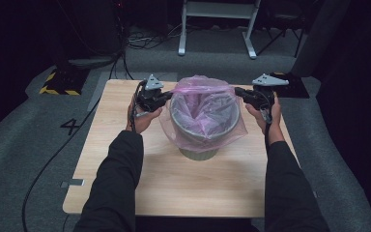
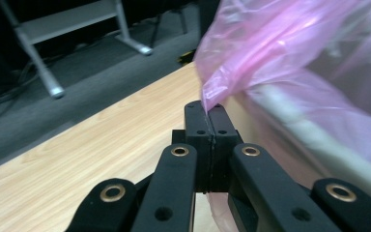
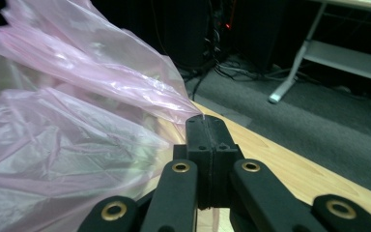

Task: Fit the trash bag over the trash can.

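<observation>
Bag (image 1: 204, 104) in bin (image 1: 200, 140) on table (image 1: 174, 188), between left tongs (image 1: 168, 97) and right tongs (image 1: 237, 91)

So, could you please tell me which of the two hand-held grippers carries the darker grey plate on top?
The left hand-held gripper, pinching the pink bag; the right hand-held gripper's plate is paler.

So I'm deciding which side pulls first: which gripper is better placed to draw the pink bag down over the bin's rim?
Neither clearly. The left gripper and the right gripper are each shut on an edge of the pink bag, on opposite sides of the bin. Pulling with both together looks best.
</observation>
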